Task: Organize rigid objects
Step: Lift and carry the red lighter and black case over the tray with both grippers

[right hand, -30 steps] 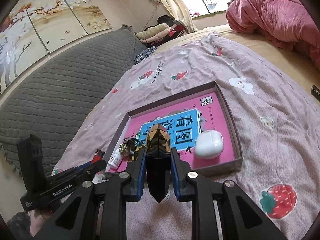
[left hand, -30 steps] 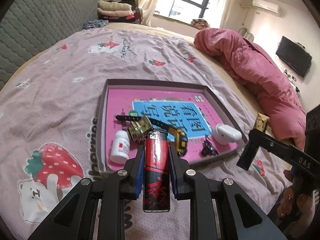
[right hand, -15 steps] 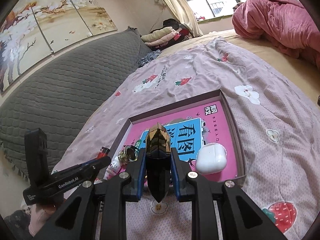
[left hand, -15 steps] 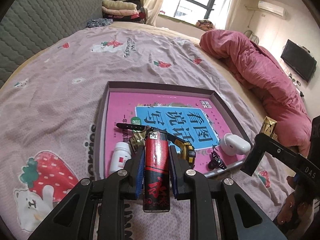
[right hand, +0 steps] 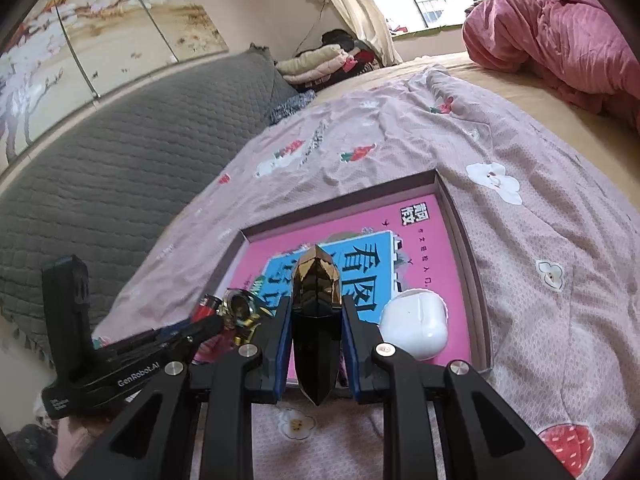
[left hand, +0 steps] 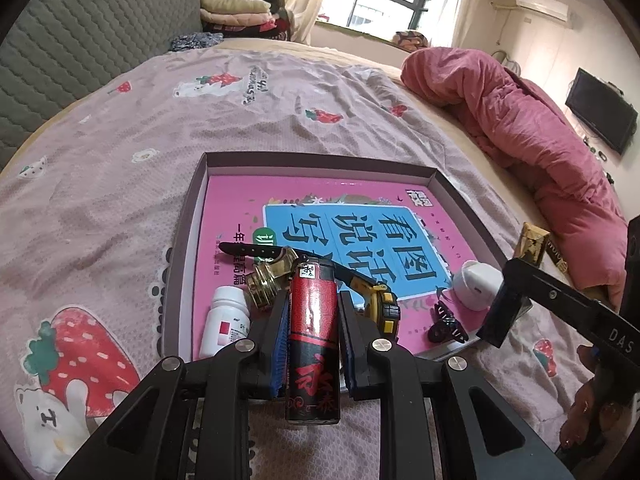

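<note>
A red-and-black lighter [left hand: 313, 344] with a black cap is clamped upright in the left gripper [left hand: 313, 320], above the near edge of the shallow tray [left hand: 320, 160]. A faceted gold-and-black bottle [right hand: 316, 320] is gripped by the right gripper [right hand: 316, 334] over the tray's near side. Since a second ago, the tray is seen closer in both views.

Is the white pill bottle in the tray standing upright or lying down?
Lying down: the white pill bottle rests on its side on the pink book inside the shallow tray.
</note>
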`<state>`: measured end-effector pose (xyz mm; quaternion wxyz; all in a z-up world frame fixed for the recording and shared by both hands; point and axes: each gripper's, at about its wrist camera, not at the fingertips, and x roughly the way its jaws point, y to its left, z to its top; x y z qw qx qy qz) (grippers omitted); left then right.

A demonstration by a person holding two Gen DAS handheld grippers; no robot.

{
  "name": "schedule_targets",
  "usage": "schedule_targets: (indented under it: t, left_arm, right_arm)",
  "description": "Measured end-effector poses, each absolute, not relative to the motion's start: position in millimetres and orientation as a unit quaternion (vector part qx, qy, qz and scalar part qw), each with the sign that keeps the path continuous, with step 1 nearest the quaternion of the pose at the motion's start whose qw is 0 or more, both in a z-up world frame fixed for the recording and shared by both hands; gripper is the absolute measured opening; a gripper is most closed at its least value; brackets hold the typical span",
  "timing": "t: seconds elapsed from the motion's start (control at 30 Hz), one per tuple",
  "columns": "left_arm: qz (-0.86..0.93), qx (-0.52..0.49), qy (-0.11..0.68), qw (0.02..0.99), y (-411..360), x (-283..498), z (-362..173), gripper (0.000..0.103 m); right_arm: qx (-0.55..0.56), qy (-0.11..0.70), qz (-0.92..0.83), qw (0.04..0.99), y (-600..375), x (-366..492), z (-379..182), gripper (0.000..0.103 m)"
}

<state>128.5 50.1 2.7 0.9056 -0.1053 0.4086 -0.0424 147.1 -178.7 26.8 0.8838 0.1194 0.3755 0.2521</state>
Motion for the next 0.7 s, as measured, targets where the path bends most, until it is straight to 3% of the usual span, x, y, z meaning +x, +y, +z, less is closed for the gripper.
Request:
schedule_targets:
  t: [0.7]
  left_arm:
    - [-0.028,-0.089,0.411,0.907,45.5,136.0,-6.0,0.022]
  right_arm:
    - [0.077,0.402,0.232,0.883,-163.9,171.6,5.7,0.027]
